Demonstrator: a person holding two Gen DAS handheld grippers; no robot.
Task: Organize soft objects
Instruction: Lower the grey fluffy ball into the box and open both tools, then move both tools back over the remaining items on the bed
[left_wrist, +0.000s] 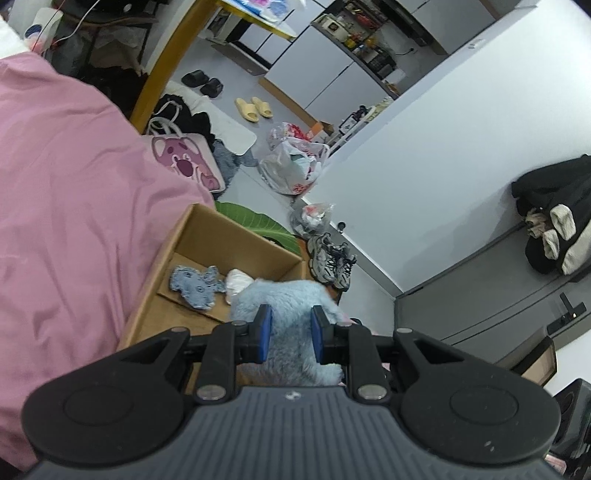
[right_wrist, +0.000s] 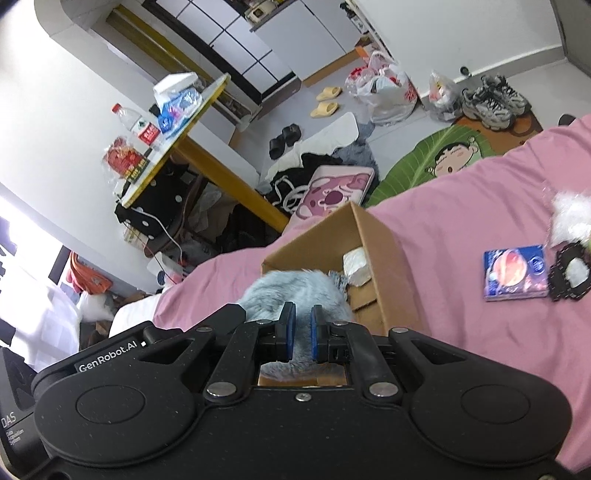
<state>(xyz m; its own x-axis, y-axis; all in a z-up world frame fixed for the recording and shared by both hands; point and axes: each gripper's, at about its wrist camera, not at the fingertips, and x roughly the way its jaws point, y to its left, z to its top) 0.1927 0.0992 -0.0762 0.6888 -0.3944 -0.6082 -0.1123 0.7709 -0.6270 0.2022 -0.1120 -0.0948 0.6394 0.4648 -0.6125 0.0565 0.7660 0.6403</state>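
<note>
A fluffy light-blue plush toy is held by both grippers over an open cardboard box on the pink bed. My left gripper is shut on the plush. My right gripper is shut on the same plush, above the box. Inside the box lie a small blue-grey fabric toy and a white soft item, which also shows in the right wrist view.
The pink bedsheet surrounds the box. On the bed to the right lie a blue booklet, a black-framed item and white fluff. Floor clutter: sneakers, plastic bags, green leaf mat.
</note>
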